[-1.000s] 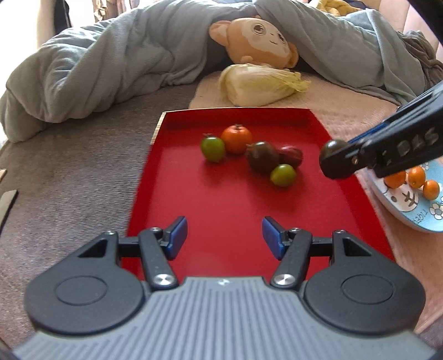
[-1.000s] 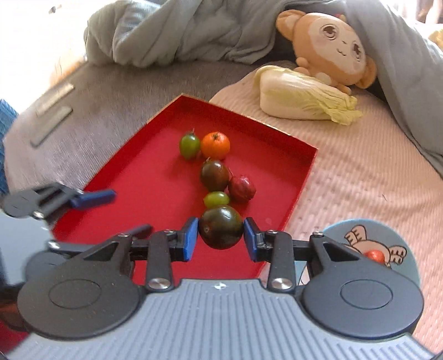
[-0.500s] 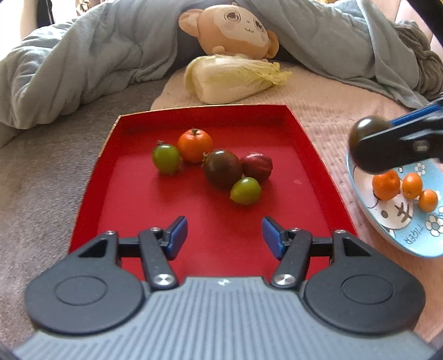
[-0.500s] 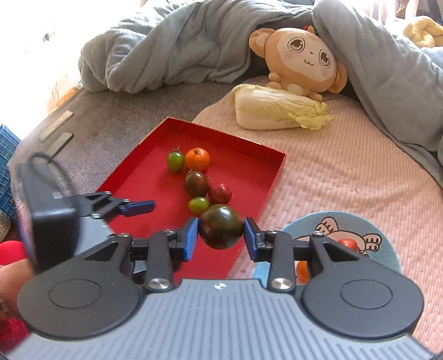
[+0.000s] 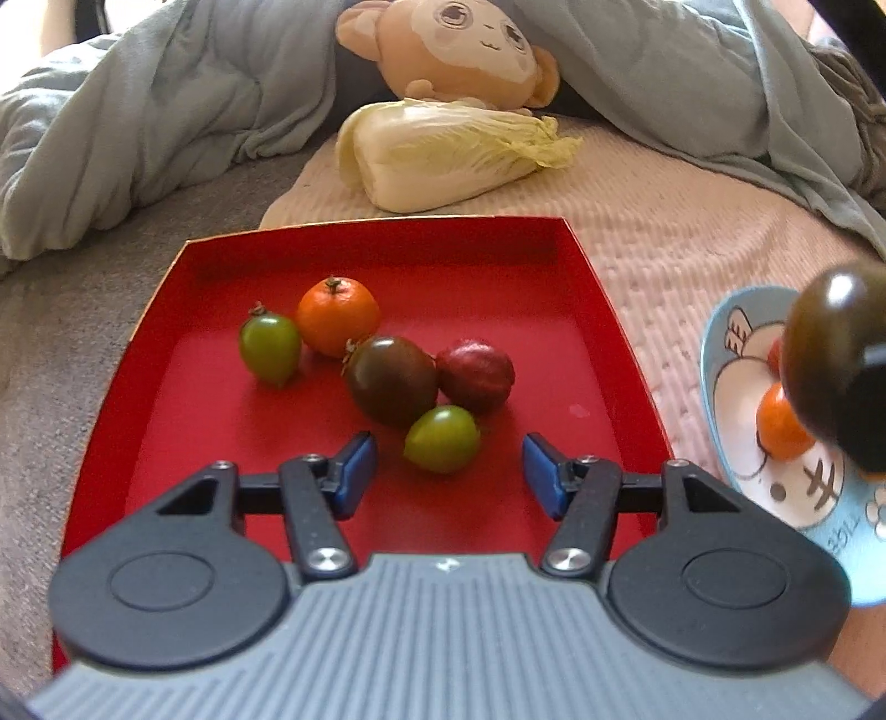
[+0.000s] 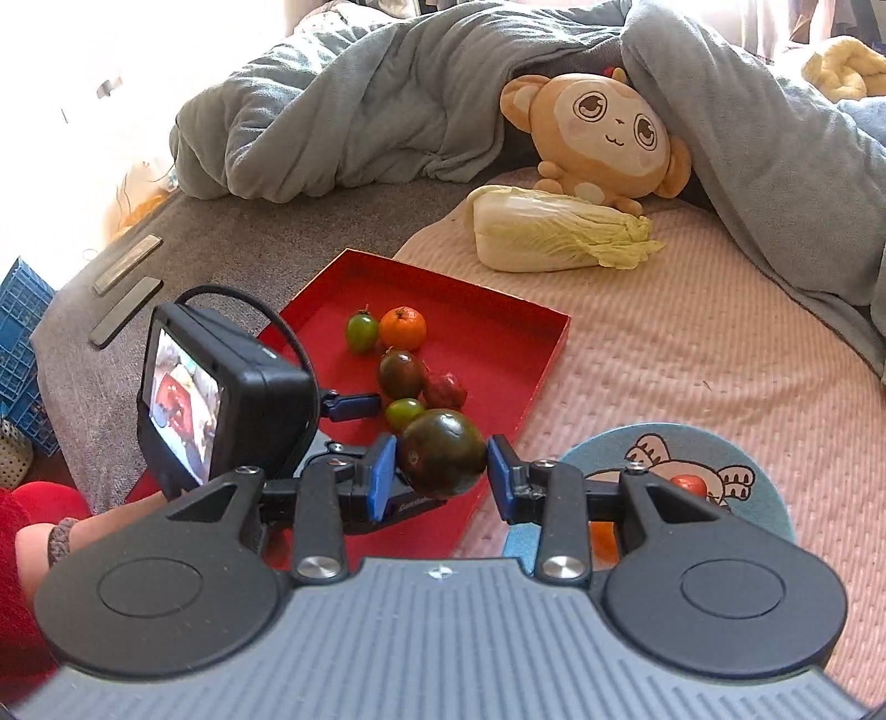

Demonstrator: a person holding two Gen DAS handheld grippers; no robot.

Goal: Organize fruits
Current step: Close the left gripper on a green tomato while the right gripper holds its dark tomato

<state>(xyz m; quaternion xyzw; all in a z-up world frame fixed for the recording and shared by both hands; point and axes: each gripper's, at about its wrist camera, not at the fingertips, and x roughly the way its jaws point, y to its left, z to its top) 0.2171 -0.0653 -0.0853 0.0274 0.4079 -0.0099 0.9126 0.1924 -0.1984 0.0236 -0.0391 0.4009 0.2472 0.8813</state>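
Observation:
My right gripper [image 6: 441,472] is shut on a dark green-brown tomato [image 6: 441,461] and holds it in the air between the red tray [image 6: 498,327] and the blue cartoon plate [image 6: 736,471]. The held tomato also shows in the left wrist view [image 5: 830,343], above the plate [image 5: 725,354]. My left gripper [image 5: 446,468] is open and empty, low over the tray [image 5: 166,443], its fingers either side of a green tomato [image 5: 441,438]. Behind it lie a dark tomato [image 5: 392,379], a red fruit [image 5: 475,374], an orange [image 5: 338,314] and a second green tomato [image 5: 269,346].
The plate holds small orange fruits [image 5: 781,423]. A napa cabbage [image 5: 443,152] and a plush monkey [image 5: 459,50] lie behind the tray, with a grey blanket [image 5: 138,122] around. Blue crates [image 6: 19,343] stand at far left.
My right gripper has carried the dark tomato up and right, from the tray's edge toward the plate. My left gripper has moved forward over the tray, closer to the fruit.

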